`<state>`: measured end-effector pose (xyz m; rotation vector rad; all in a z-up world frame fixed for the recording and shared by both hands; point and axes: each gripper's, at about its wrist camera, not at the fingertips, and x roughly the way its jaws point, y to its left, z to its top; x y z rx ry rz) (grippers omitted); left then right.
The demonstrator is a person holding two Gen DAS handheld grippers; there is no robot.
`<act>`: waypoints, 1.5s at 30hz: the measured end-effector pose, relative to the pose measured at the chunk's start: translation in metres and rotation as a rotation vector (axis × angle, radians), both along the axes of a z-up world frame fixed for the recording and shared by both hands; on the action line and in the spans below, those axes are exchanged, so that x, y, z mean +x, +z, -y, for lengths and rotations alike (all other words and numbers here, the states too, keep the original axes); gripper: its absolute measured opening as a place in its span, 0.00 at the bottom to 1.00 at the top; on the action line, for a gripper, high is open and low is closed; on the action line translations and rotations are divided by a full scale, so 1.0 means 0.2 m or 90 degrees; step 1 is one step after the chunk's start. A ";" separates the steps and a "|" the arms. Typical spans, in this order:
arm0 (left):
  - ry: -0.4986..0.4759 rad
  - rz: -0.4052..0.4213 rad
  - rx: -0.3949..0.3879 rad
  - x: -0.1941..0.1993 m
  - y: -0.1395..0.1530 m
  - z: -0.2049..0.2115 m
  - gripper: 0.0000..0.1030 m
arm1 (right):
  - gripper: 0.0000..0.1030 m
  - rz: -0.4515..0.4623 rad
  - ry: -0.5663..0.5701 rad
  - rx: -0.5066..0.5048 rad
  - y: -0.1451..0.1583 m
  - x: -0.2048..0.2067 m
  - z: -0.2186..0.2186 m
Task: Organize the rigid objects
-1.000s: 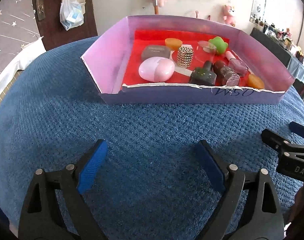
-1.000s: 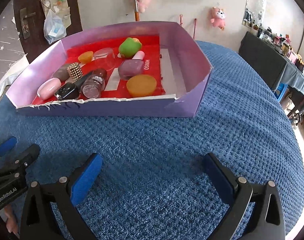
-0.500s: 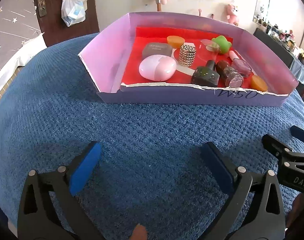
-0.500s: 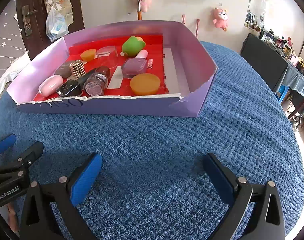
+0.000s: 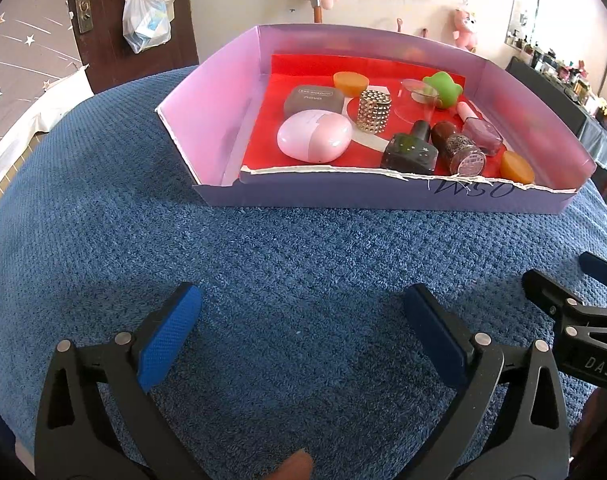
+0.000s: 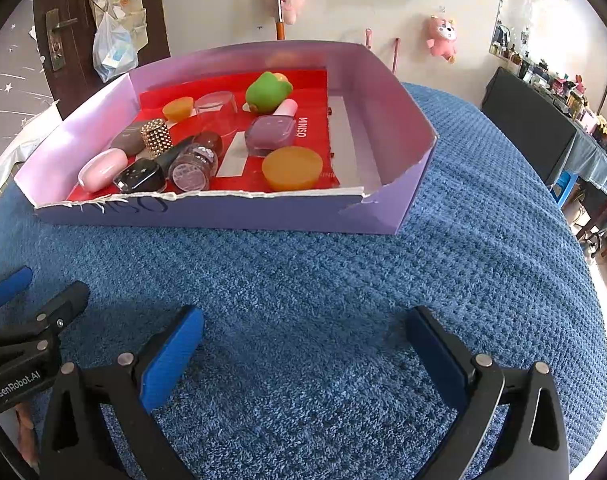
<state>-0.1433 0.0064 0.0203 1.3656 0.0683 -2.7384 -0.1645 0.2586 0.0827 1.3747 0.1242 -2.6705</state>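
Observation:
A lilac cardboard box (image 5: 219, 120) (image 6: 403, 148) with a red floor holds several small items. Among them are a pink oval case (image 5: 314, 140) (image 6: 102, 169), a dark nail polish bottle (image 5: 410, 151) (image 6: 141, 176), a studded metal cylinder (image 5: 374, 111) (image 6: 156, 137), a green toy (image 5: 443, 89) (image 6: 268, 92) and an orange disc (image 6: 292, 168) (image 5: 516, 167). My left gripper (image 5: 303, 306) hangs open over the blue cloth in front of the box, nothing between its blue pads. My right gripper (image 6: 305, 328) is likewise open and empty, beside the left one.
The blue textured cloth (image 5: 303, 256) covers a round table whose edge curves off on the right (image 6: 575, 280). A dark door (image 5: 99, 20) with a hanging bag, a wall with plush toys, and a dark cabinet (image 6: 527, 124) lie beyond.
The left gripper's jaws stand a little wider than a second ago, and the box sits slightly lower in both views. Nothing in the box has shifted.

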 end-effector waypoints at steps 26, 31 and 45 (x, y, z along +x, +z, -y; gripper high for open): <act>0.000 0.000 0.000 0.00 0.00 0.00 1.00 | 1.00 0.009 0.013 0.004 -0.01 -0.02 0.01; 0.000 0.000 0.000 0.00 0.00 0.00 1.00 | 1.00 0.008 0.013 0.004 -0.01 -0.02 0.01; 0.000 0.000 0.001 0.00 0.00 0.00 1.00 | 1.00 0.010 0.022 0.003 0.00 -0.02 0.00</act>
